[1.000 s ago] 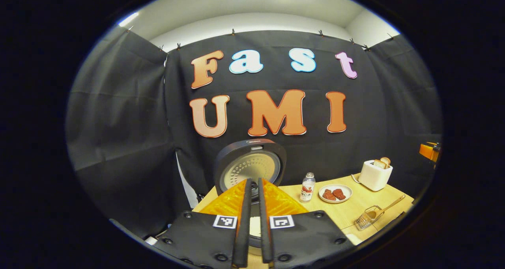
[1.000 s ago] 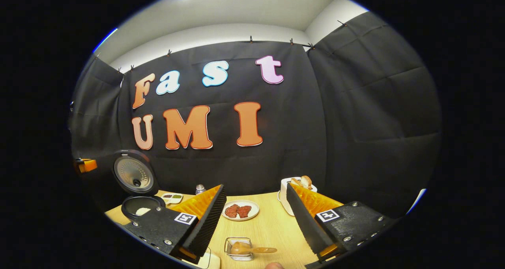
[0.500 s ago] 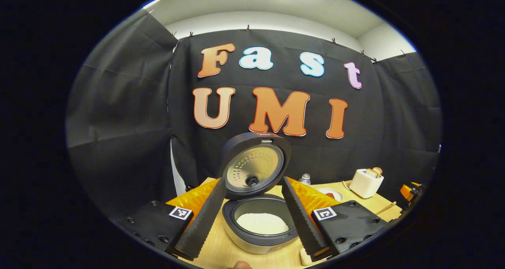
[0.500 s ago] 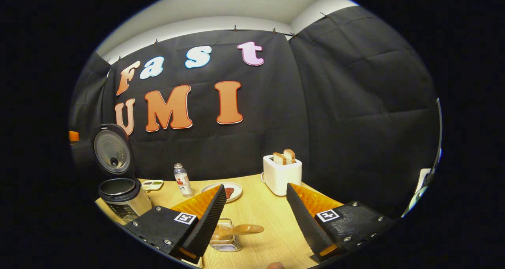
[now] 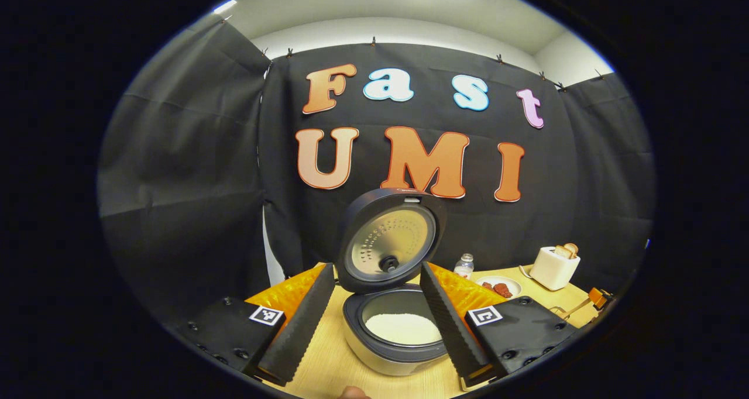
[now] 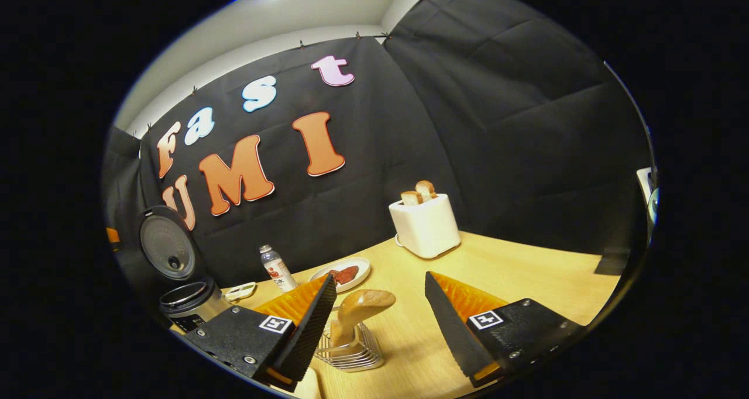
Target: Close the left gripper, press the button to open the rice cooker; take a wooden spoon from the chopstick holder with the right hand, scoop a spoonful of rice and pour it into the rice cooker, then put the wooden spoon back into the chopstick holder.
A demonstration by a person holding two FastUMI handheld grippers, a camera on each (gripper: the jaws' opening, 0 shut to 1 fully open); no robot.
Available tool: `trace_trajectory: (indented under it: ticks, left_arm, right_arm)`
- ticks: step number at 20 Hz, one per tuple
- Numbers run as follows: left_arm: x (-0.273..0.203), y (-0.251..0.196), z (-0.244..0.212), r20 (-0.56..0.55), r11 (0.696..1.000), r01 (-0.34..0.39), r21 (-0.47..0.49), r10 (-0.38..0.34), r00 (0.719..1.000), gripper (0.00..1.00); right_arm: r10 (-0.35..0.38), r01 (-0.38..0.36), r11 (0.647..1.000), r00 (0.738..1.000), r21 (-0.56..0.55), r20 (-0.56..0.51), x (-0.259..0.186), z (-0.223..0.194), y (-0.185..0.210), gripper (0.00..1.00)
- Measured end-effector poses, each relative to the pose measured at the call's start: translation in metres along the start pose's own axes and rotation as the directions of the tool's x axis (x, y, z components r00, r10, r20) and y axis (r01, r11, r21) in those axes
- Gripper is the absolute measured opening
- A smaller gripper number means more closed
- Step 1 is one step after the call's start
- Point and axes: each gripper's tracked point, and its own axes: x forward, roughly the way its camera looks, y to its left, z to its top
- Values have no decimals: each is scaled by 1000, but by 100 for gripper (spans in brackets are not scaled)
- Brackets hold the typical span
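The rice cooker (image 5: 391,340) stands with its lid (image 5: 393,242) raised and white rice (image 5: 404,327) in its pot. My left gripper (image 5: 377,323) is open, its fingers spread on either side of the cooker, with nothing held. In the right gripper view the wooden spoon (image 6: 358,309) stands in the wire chopstick holder (image 6: 349,352), bowl end up. My right gripper (image 6: 379,320) is open just in front of it, the spoon close by the left finger, untouched. The cooker (image 6: 187,302) stands at the far left there.
On the wooden table (image 6: 515,276) stand a white toaster (image 6: 424,226) with bread slices, a plate of red food (image 6: 345,274), a small bottle (image 6: 276,268) and a small dish (image 6: 240,292). The black cloth wall closes off the back and sides.
My left gripper went from shut to open and drew back from the cooker. My right gripper dropped lower and tilted, coming closer to the spoon in its holder.
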Motion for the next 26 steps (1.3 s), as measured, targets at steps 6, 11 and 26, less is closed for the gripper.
trace_trajectory:
  ticks: [6, 11, 26]
  left_arm:
    - [1, 6, -4, 2, 1000, -22, 15, 22, 1000, 100]
    - [0, 0, -7, -1, 1000, -6, 15, 6, 1000, 99]
    - [-6, 4, -8, 18, 1000, 13, 17, -14, 1000, 100]
  right_arm:
    - [34, -31, 998, 998, 51, -59, 15, -15, 16, 66]
    - [112, -100, 985, 990, 139, -81, 20, -9, 40, 30]
    - [134, -134, 991, 991, 13, 4, 6, 63, 77, 4]
